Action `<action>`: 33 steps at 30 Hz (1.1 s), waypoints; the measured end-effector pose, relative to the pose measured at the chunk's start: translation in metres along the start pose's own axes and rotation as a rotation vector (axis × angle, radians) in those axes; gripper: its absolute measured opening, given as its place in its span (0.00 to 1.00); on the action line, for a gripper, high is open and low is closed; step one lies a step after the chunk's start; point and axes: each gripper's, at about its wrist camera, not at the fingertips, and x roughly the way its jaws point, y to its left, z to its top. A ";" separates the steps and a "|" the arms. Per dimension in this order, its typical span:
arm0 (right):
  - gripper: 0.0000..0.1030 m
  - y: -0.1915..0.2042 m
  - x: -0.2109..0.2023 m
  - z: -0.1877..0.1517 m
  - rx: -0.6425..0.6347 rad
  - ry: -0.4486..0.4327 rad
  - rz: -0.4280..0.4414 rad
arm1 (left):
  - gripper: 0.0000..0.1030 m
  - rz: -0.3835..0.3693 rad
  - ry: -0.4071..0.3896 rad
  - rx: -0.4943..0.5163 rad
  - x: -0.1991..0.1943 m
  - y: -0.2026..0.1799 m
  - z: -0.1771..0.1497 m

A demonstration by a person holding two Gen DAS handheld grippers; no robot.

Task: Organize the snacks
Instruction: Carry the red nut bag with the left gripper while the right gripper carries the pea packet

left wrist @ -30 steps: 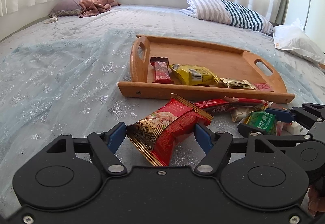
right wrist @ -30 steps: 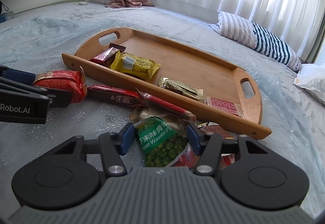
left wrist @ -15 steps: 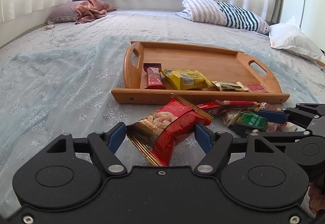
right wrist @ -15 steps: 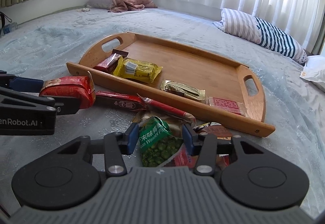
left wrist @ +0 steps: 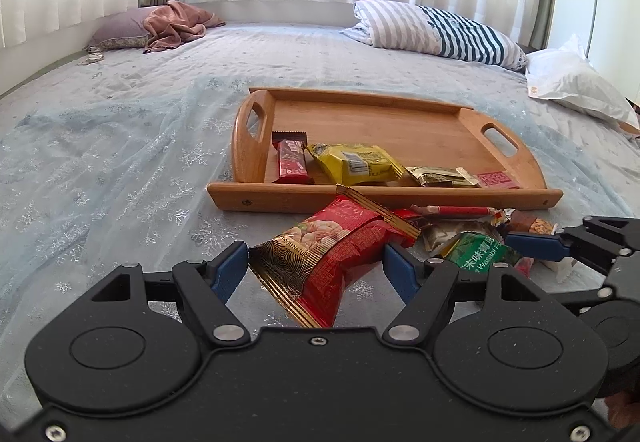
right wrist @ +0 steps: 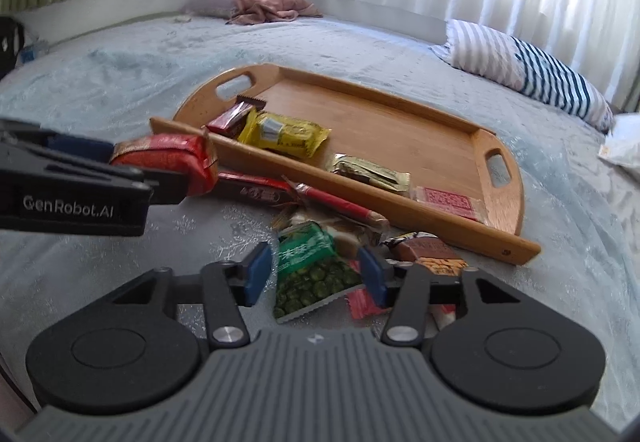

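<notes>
The left gripper (left wrist: 316,268) is clamped on the red bag (left wrist: 332,254), both blue pads pressed into its puffy sides, and the bag sits lifted just short of the tray (left wrist: 384,197), whose near rail lies at about 12 o'clock from it. The right gripper (right wrist: 316,274) has just been opening: its pads stand clear of the green pea pack (right wrist: 314,270), which lies between them on the bedspread (left wrist: 100,169), not gripped. Inside the tray, a red bar (left wrist: 292,159) sits near the left handle, with a yellow pack (left wrist: 356,161), an olive sachet (left wrist: 440,175) and a small red square (left wrist: 496,179) running to 3 o'clock along the front rail. The loose pile lies just in front of that rail, including a long red stick (right wrist: 340,203). The main risk, I judge, is the pea pack: a closing squeeze could catch only its slick edge and let it slide out, or nip the pink wrapper (right wrist: 364,302) beneath it too. The red bag is air-filled, so a harder squeeze may burst it, and carried low it could snag the rail. The two grippers are also close together and could collide on the way in.
</notes>
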 end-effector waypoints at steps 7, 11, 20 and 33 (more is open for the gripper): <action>0.48 0.013 0.013 -0.002 -0.121 -0.017 -0.031 | 0.70 0.007 -0.004 0.000 -0.003 0.001 -0.003; 0.38 0.001 0.011 -0.002 0.003 -0.011 0.033 | 0.70 0.017 -0.006 -0.008 -0.006 0.006 -0.003; 0.38 -0.037 -0.020 0.014 0.221 -0.091 0.143 | 0.70 0.023 -0.039 -0.039 -0.008 0.017 0.006; 0.39 -0.111 -0.007 0.037 0.375 -0.156 0.057 | 0.69 0.014 -0.133 -0.002 0.004 -0.003 0.048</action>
